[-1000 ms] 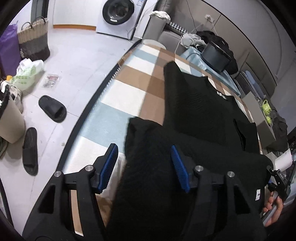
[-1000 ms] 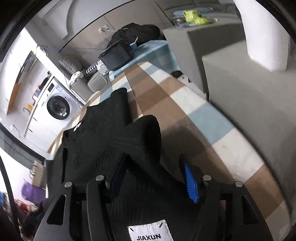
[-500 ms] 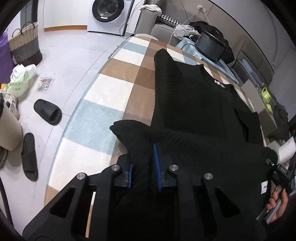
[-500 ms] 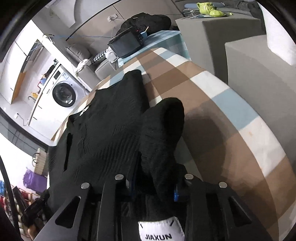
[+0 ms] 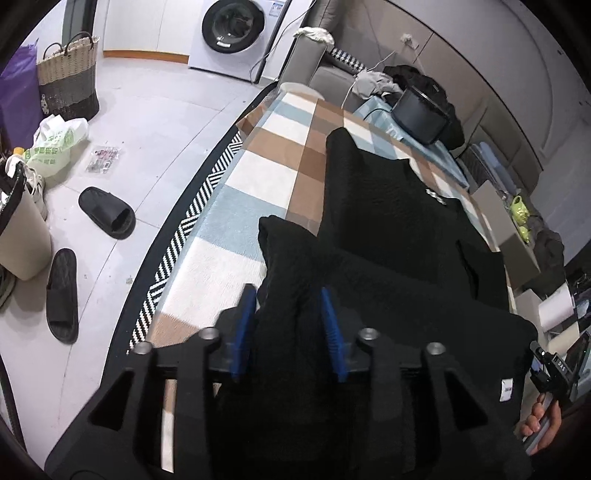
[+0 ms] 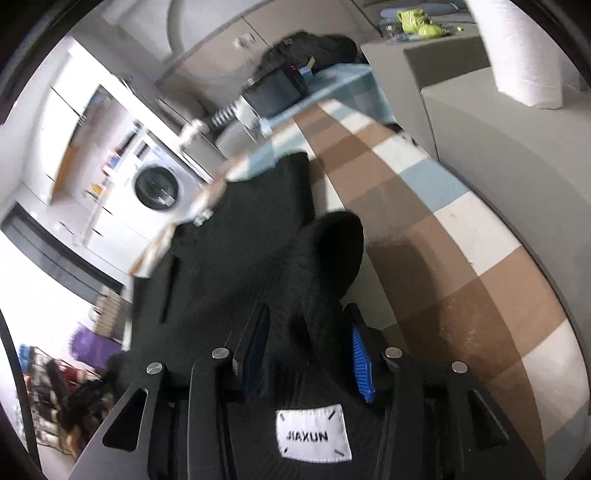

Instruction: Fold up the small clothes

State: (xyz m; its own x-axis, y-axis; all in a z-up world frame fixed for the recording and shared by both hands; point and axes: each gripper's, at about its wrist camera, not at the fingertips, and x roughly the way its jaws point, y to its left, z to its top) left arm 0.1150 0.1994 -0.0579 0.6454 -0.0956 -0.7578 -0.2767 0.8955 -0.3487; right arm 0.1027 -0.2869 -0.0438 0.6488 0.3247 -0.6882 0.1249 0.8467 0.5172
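Note:
A black knit sweater [image 5: 391, 221] lies spread on a checked blanket [image 5: 273, 173]. My left gripper [image 5: 290, 325] is shut on a bunched fold of the sweater near its hem, with the blue pads pressing thick cloth. My right gripper [image 6: 306, 354] is shut on the other bunched corner of the sweater [image 6: 258, 229], just above the white JIAXUN label [image 6: 313, 434]. Both lift the near edge a little above the blanket [image 6: 436, 236]. In the left wrist view the right gripper's handle and the hand holding it show at the right edge.
A grey cabinet [image 6: 498, 122] with a paper roll [image 6: 517, 51] stands right of the blanket. A black bag [image 5: 421, 110] sits at the far end. Slippers [image 5: 107, 218], a woven basket [image 5: 68, 77] and a washing machine [image 5: 232, 33] are on the floor to the left.
Both grippers, open around the sweater's near corners a second ago, have shut on the cloth and raised the bunched corners. The right wrist view has swung and is now blurred.

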